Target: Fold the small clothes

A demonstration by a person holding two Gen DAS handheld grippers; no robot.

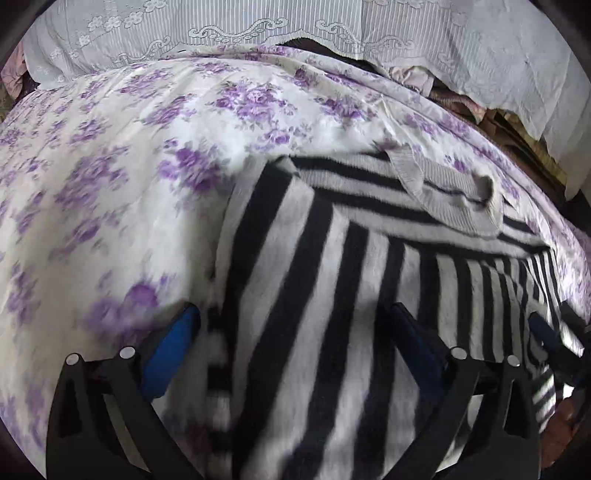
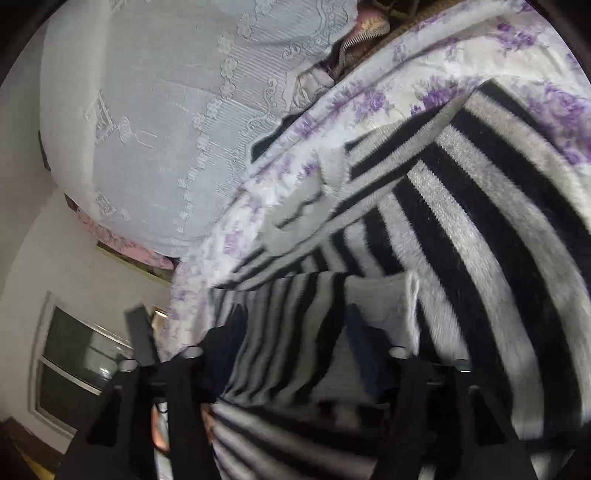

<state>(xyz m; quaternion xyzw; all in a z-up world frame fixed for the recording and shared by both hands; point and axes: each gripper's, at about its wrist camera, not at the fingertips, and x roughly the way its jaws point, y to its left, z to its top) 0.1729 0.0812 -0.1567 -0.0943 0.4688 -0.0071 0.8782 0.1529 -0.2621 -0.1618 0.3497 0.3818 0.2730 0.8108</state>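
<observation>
A black-and-grey striped sweater point(image 1: 332, 258) lies on a bed, its sides folded in and its grey ribbed collar point(image 1: 443, 192) toward the far right. My left gripper point(image 1: 293, 347) hovers open over the sweater's near left edge, with one blue pad point(image 1: 173, 354) above the sheet and the other above the stripes. In the right wrist view the same sweater point(image 2: 480, 221) fills the right half. My right gripper point(image 2: 299, 332) is open, and a folded striped sleeve with a grey cuff point(image 2: 384, 302) lies loosely between its fingers.
The bed is covered by a white sheet with purple flowers point(image 1: 110, 166) point(image 2: 388, 85). A pale lace cloth point(image 1: 258, 29) point(image 2: 166, 110) drapes over piled bedding at the far side. A white wall with a framed glass panel point(image 2: 74, 369) shows beyond the bed's edge.
</observation>
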